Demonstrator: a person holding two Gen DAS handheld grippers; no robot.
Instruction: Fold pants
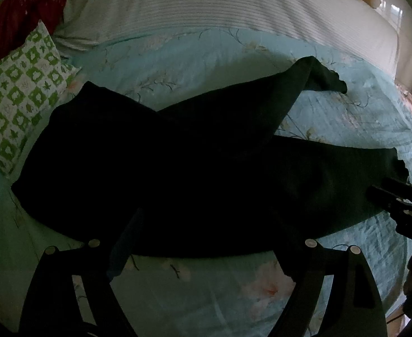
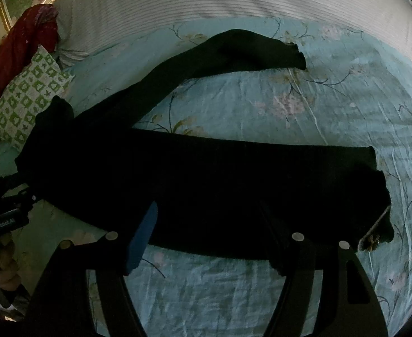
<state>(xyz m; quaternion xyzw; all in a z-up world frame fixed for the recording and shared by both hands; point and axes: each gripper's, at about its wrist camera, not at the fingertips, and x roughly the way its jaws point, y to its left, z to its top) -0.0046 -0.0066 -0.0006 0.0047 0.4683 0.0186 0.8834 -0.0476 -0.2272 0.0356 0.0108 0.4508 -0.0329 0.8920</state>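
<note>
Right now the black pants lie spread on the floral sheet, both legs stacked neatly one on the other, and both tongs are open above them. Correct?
Not quite. The black pants do lie on the floral sheet, but the legs are splayed apart in a V, not stacked; the right wrist view shows sheet between them. The left tongs and right tongs are open.
</note>
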